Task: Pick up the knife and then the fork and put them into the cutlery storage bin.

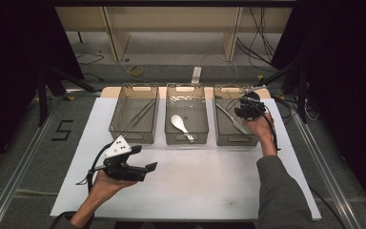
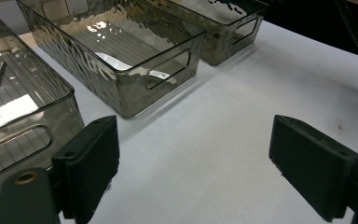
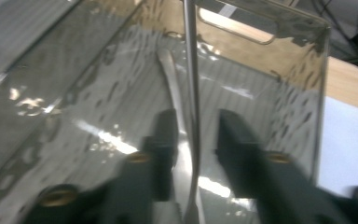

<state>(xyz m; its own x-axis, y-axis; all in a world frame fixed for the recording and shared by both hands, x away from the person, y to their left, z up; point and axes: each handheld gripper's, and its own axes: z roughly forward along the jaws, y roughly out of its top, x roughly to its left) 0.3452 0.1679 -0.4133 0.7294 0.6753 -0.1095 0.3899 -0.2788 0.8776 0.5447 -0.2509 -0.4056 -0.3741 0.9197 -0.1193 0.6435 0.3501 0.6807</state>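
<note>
Three clear grey bins stand in a row on the white table. The left bin holds thin metal sticks, the middle bin a white spoon, and the right bin a silver knife. My right gripper hangs over the right bin. Its jaws stand apart, and a slim silver utensil runs between them without being pressed, above the knife on the bin floor. In front of the left bin my left gripper is open and empty.
The bins' handled front walls face the person, with bare white table in front of them. A shelf frame and cables lie on the floor beyond the table. Metal rails run along both sides.
</note>
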